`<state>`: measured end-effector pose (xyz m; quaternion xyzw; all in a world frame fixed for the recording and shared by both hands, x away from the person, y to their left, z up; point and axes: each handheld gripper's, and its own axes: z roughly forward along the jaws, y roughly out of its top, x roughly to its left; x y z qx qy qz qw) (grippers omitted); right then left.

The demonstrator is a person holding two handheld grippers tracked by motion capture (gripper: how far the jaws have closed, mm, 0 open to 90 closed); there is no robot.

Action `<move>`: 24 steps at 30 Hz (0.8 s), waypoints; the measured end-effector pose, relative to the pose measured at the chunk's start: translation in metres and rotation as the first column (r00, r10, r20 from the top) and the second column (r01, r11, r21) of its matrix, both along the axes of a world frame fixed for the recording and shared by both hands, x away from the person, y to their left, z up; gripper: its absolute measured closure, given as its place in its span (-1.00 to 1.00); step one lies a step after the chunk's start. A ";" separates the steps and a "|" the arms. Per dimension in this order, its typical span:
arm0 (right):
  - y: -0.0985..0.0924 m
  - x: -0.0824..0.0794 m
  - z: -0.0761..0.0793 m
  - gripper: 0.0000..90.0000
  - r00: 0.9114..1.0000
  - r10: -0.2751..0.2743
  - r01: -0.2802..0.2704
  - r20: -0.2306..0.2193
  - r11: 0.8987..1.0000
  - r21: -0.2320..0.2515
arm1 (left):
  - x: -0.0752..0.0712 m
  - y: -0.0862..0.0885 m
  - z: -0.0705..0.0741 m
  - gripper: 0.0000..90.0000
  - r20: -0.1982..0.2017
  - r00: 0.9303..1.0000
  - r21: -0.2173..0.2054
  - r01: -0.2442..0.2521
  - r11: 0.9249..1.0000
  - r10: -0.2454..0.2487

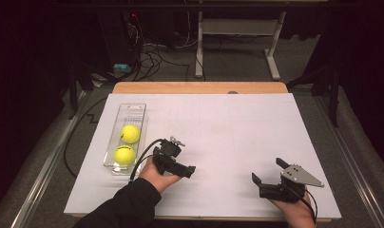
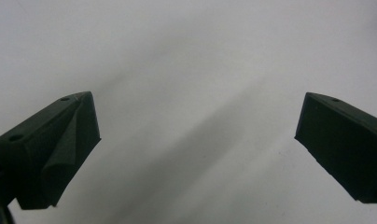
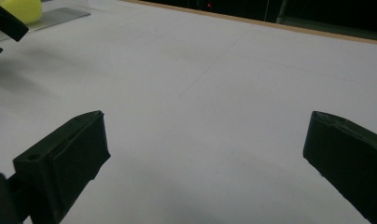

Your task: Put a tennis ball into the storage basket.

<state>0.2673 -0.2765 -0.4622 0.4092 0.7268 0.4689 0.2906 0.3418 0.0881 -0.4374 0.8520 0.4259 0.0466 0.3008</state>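
Observation:
Two yellow tennis balls (image 1: 130,134) (image 1: 124,155) lie in a clear plastic tray (image 1: 133,110) at the left of the white table sheet (image 1: 228,128). My left gripper (image 1: 185,156) is held just right of the tray's near end, open, with nothing between its jaws; in the left gripper view (image 2: 198,126) they stand wide apart over bare white sheet. My right gripper (image 1: 267,171) is near the front right edge, open and empty. The right gripper view (image 3: 205,140) looks across the sheet toward one ball (image 3: 23,8) and the tray (image 3: 60,17) at top left.
The wooden table edge (image 1: 199,87) runs along the far side. Beyond it, on the floor, are cables (image 1: 147,57) and the white legs of a desk (image 1: 273,52). A jaw of the other gripper (image 3: 7,23) shows at the left of the right gripper view.

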 end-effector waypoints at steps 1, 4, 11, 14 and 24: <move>0.000 0.000 0.000 -1.00 1.000 0.000 0.000 -0.001 1.000 0.005 | -0.002 0.001 -0.002 -0.99 0.025 1.000 -0.016 -0.002 1.000 0.002; 0.000 0.000 0.000 -1.00 1.000 0.001 -0.001 -0.002 1.000 0.012 | -0.008 0.007 -0.009 -0.99 0.084 0.996 -0.076 0.000 0.997 0.007; 0.003 -0.003 0.002 -1.00 1.000 0.013 -0.013 0.011 0.999 0.034 | -0.020 0.018 -0.023 -0.99 0.251 0.968 -0.179 0.043 0.983 0.004; 0.002 -0.006 0.005 -1.00 1.000 0.009 -0.010 0.016 0.999 0.052 | -0.024 0.023 -0.023 -1.00 0.300 0.954 -0.221 0.063 0.973 0.006; -0.008 -0.014 0.007 -1.00 0.999 -0.043 0.041 0.021 0.995 0.090 | -0.027 0.036 -0.028 -1.00 0.319 0.946 -0.325 0.058 0.944 0.052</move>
